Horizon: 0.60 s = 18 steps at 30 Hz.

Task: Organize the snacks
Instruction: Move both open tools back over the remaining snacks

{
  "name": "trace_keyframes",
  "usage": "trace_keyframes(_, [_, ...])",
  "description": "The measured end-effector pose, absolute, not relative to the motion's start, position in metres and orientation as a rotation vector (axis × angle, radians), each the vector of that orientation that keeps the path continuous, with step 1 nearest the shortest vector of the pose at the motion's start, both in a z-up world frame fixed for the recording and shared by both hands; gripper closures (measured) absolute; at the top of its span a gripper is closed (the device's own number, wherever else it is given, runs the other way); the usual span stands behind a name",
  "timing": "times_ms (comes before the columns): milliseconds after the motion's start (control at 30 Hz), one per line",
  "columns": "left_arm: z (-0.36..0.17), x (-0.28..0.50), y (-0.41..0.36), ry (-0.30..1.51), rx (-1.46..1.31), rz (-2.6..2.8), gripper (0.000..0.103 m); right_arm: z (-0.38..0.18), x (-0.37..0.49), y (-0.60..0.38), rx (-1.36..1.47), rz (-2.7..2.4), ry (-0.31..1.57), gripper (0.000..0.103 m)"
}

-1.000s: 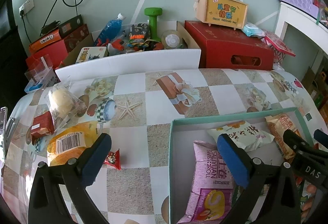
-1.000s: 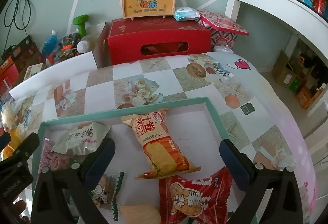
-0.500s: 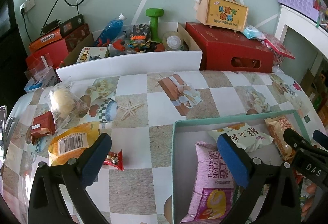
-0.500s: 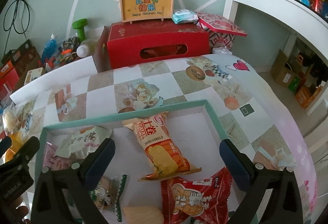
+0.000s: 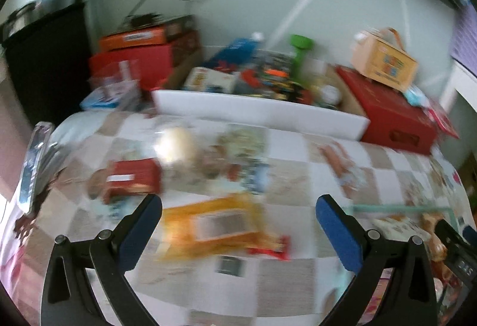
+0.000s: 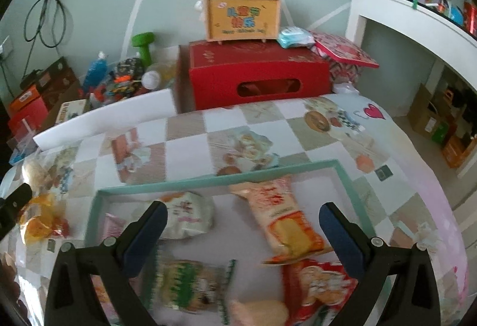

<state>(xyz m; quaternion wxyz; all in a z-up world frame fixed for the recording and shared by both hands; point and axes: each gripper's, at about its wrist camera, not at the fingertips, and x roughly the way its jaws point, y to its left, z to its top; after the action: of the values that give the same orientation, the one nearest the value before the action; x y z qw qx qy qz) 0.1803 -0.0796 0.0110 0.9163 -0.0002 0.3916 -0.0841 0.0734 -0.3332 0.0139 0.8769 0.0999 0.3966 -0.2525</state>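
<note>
- Hovering wide open and empty, the left claw looks down on the snacks left loose on the checked desk, outside the box.
- Dead ahead between its spread blue pads lies the yellow snack packet, its long axis running crosswise to the claw, left to right; a small red candy sits just beside the packet's right end.
- Further off to the left are a red packet and a pale round bun in clear wrap.
- My call: the left hand is the nearer one for the yellow packet, and the gap already spans its short side.
- Over the teal box hangs the right claw, also fully spread, gripping nothing.
- Only the right view shows the box's contents clearly: an orange bread packet, a white packet, a red packet, a green-trimmed one.
- The left view is heavily blurred, so print on the loose snacks can't be read.
</note>
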Motion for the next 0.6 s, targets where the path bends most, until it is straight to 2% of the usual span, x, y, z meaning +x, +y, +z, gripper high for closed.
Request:
trace_keyframes(233, [0.001,0.193,-0.017,0.835,-0.061,-0.003,0.0,0.019,0.095,-0.287,0.133,-0.447,0.809,0.0])
trace_keyframes(600, [-0.021,0.201,0.025,0.895,-0.159,0.042,0.0,0.012,0.134,-0.197,0.034,-0.259,0.82,0.0])
